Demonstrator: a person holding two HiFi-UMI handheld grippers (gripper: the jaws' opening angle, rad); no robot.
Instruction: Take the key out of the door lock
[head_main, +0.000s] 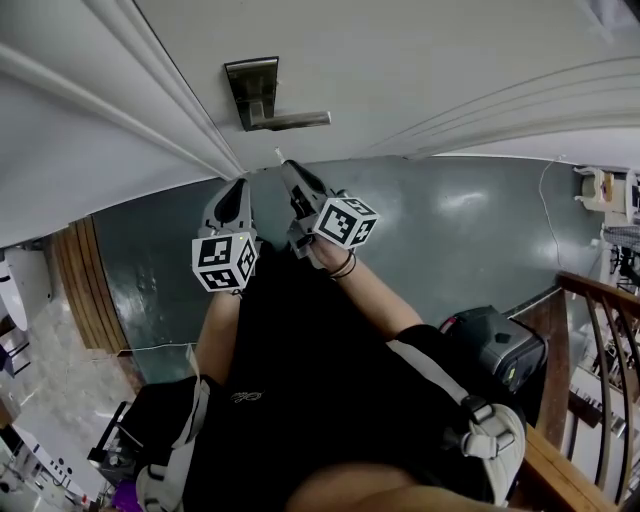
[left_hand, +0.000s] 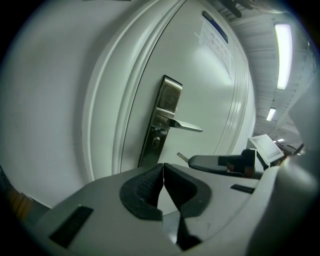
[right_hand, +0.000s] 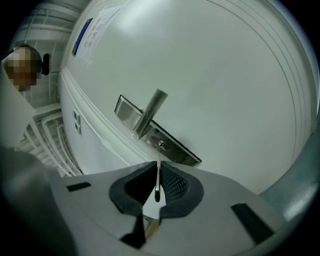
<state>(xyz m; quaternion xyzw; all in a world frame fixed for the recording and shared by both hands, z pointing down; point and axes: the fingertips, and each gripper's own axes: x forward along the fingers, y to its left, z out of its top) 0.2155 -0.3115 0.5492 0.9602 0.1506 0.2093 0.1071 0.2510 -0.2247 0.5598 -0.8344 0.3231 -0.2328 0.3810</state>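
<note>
A metal lock plate with a lever handle sits on the white door. My right gripper is shut on the thin silver key. The key's blade points at the keyhole but is out of it, a short way off the door. In the left gripper view the key's tip sticks out of the right gripper, apart from the keyhole. My left gripper hangs beside the right one, its pads shut together with nothing between them.
A printed notice is stuck high on the door. A wooden stair railing and a black case stand at the right on the green floor. Wooden boards lie at the left.
</note>
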